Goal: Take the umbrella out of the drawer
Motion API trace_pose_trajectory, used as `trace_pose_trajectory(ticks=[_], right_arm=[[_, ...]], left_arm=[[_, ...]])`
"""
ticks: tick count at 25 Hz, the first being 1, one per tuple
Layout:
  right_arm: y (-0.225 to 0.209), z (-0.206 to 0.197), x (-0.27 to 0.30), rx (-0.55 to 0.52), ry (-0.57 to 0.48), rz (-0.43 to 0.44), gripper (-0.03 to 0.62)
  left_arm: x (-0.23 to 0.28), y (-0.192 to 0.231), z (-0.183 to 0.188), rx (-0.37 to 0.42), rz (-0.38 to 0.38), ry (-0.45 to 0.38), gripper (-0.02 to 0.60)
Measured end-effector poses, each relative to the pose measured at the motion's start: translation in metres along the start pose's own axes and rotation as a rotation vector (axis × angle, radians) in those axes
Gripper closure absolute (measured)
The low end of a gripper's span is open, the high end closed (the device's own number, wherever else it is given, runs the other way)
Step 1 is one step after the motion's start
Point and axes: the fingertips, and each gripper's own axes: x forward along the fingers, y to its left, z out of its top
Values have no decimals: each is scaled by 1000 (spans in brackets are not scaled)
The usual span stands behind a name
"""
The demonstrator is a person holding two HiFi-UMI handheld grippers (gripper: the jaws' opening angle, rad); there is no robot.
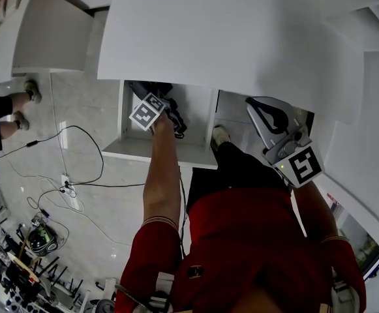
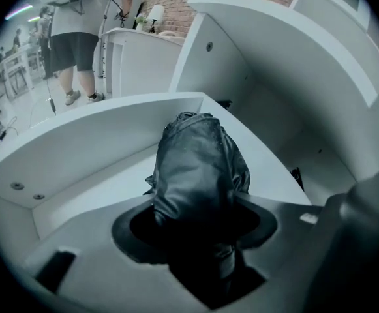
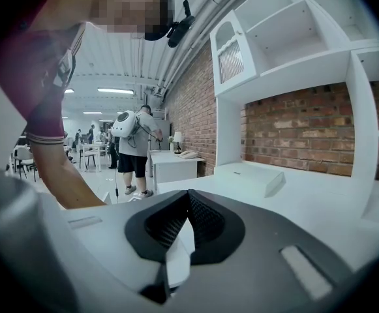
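Observation:
A black folded umbrella lies in the open white drawer and reaches up between my left jaws. My left gripper is shut on it, the dark fabric filling the gap between the pads. In the head view the left gripper is down inside the drawer, with the umbrella dark beside it. My right gripper hangs to the right at the desk's edge, away from the drawer. Its jaws meet at the tips with nothing between them.
The white desk top overhangs the drawer, with white shelves against a brick wall. My foot stands by the drawer's right corner. Cables cross the tiled floor at left. Another person stands farther off.

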Motion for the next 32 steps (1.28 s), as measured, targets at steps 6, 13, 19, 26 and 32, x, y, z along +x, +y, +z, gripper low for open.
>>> trace_pose_trajectory(ticks=[6,13,19,26,32], right_arm=[[7,5,1,1,-22,23,582],[15,16,-15,1,-67,56,582],[20,25,-19,0,-108,87,582],[24,34,-35,-3,-135,116,582],[22,55,-40,3,-185,118,583]], left_arm=[[-26,7,-2,-70,19,-59,336],[-75,-3,6,-163,-1,-186,336],[-120,-11,17,-228,-47,-293,336],[-189,-42,30,-200,-158,-415,336],[-244,-73,52,-156,-264,-518,336]])
